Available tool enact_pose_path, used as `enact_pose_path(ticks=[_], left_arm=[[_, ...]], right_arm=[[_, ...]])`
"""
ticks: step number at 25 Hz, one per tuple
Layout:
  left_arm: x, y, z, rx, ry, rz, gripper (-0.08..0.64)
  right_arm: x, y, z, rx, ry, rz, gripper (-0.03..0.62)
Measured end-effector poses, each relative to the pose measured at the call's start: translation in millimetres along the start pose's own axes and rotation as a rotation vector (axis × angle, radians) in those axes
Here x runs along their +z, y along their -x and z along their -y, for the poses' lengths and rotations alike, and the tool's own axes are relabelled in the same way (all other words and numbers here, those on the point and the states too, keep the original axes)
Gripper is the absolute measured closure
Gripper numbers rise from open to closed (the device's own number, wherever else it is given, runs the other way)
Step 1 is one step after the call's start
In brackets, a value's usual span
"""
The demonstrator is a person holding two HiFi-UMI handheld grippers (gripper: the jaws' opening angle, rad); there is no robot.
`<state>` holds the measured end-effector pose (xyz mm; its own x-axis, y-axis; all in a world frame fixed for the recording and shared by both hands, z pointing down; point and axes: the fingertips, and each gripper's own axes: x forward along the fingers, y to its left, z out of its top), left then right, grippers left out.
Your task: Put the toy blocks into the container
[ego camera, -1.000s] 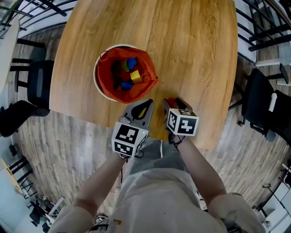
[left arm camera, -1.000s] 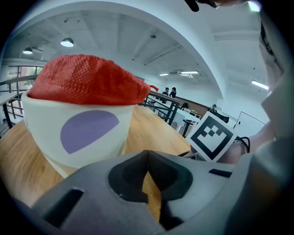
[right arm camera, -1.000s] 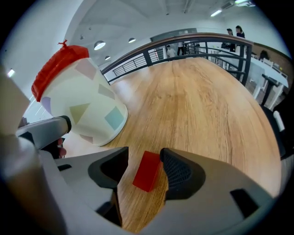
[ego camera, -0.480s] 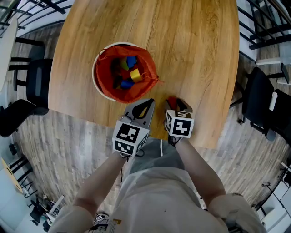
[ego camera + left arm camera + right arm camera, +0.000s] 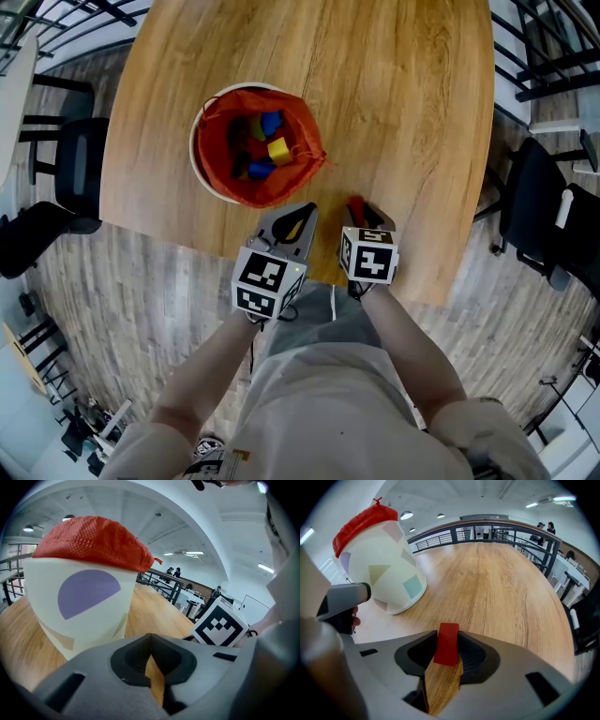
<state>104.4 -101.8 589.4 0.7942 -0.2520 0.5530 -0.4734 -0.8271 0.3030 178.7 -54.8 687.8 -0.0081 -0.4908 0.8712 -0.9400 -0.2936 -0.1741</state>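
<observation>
Left gripper (image 5: 150,638): jaws closed together, nothing between them.
Right gripper (image 5: 447,641): jaws have just been closing and now pinch a red block (image 5: 446,645) near the wooden table's (image 5: 412,103) near edge.
Container (image 5: 195,159): white tub with red liner, just beyond the left gripper, with coloured blocks (image 5: 266,150) inside.

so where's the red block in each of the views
Head view: red block sits low, just right of centre.
Left gripper view: not in it.
Right gripper view: low centre, between the jaws of the right tool, which have just been closing on it.
Shared landmark: the white container, in all three views.
</observation>
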Motion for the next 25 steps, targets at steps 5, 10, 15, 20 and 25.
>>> enact_pose_path(ticks=[5, 10, 15, 20, 25], left_arm=[[2, 3, 1, 0.009, -0.002, 0.004, 0.548], [5, 8, 4, 0.018, 0.000, 0.018, 0.548], [12, 16, 6, 0.025, 0.002, 0.040, 0.548], [22, 26, 8, 0.038, 0.008, 0.075, 0.548], [33, 43, 12, 0.053, 0.018, 0.114, 0.548]], right_arm=[[0, 0, -1, 0.018, 0.004, -0.005, 0.451], [1, 3, 1, 0.039, -0.006, 0.003, 0.456], [13, 15, 3, 0.048, 0.010, 0.052, 0.456], [41, 36, -2, 0.057, 0.078, 0.141, 0.456], [71, 69, -16, 0.086, 0.140, 0.225, 0.456]])
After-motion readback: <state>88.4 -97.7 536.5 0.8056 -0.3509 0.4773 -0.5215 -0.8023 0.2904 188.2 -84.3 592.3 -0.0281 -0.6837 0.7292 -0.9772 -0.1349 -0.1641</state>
